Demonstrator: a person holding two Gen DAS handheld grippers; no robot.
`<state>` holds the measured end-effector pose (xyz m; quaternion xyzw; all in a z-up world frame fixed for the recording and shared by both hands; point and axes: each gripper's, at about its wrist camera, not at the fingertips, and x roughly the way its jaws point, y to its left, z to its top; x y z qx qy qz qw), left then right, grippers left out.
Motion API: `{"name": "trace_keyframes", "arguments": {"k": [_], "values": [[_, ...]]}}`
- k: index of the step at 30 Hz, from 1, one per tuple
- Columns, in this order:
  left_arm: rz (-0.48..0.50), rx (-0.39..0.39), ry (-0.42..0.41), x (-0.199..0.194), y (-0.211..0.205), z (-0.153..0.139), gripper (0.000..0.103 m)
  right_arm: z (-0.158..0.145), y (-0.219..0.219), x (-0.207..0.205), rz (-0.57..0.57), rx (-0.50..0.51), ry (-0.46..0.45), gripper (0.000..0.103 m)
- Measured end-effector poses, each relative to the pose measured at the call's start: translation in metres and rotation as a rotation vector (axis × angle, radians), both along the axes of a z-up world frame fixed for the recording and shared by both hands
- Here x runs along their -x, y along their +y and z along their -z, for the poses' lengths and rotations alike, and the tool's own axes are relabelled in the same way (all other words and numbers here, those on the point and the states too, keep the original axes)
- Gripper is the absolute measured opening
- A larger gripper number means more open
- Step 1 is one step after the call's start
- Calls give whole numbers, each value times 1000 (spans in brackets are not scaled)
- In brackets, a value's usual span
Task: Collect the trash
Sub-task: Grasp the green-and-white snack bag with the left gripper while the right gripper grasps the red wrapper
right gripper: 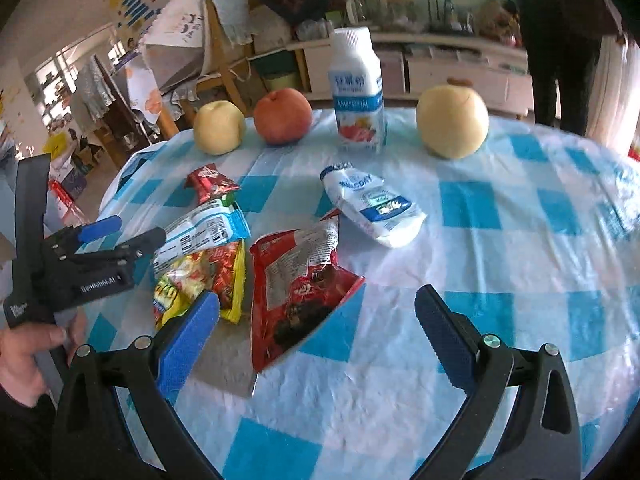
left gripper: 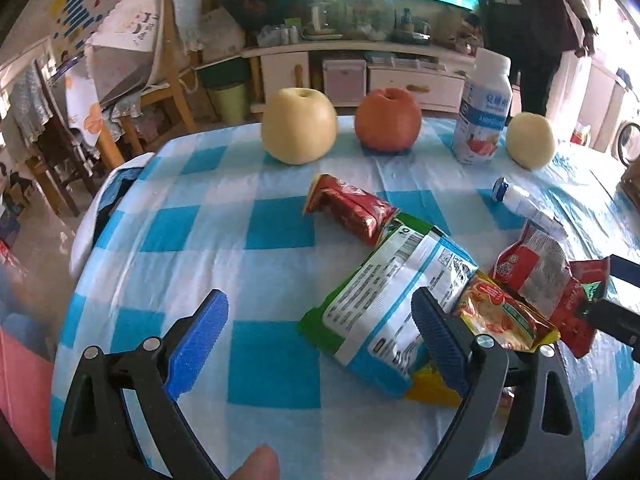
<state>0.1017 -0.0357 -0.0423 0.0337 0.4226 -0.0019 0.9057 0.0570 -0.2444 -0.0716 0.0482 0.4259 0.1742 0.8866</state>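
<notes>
My left gripper (left gripper: 320, 340): spread wide, holding nothing, right pad over the green-and-white foil snack bag (left gripper: 394, 304).
My right gripper (right gripper: 318, 334): spread wide, empty, above the torn red crisp wrapper (right gripper: 296, 284).
Trash: yellow-red sachet (right gripper: 200, 280) beside my right gripper's left pad; squashed white milk pouch (right gripper: 372, 208) ahead.
Beyond: upright white yoghurt bottle (right gripper: 358, 96) on the blue-checked tablecloth (right gripper: 500, 260).

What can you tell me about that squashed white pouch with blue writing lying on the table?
The white pouch looks like soft plastic, flattened and crinkled, with blue lettering and a blue band on its side. Its narrower neck end points toward the upright bottle. It lies on its side on the blue-checked tablecloth, just beyond the big red wrapper; whether they touch is unclear. Neither claw holds it.
</notes>
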Motion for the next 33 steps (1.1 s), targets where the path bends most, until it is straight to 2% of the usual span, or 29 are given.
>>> {"name": "trace_keyframes", "arguments": {"k": [7, 13, 17, 20, 21, 24, 25, 29, 33], "values": [[75, 15, 47, -9, -18, 11, 92, 5, 4, -8, 7, -14, 16, 99], [81, 102, 100, -15, -11, 20, 92, 11, 8, -14, 7, -10, 29, 99], [100, 115, 114, -16, -12, 23, 84, 16, 10, -19, 6, -4, 36, 99], [121, 106, 106, -15, -15, 22, 72, 17, 11, -21, 4, -5, 37, 98], [128, 109, 101, -14, -17, 21, 65, 18, 12, -22, 0, -11, 34, 96], [140, 92, 91, -11, -22, 19, 54, 18, 16, -22, -19, -2, 29, 63], [144, 93, 87, -11, -23, 18, 52, 18, 17, -22, -24, -1, 30, 57], [156, 70, 75, -7, -29, 15, 45, 18, 16, -21, -28, 2, 32, 42], [151, 53, 73, -5, -30, 11, 42, 19, 13, -20, -27, -15, 37, 40]]}}
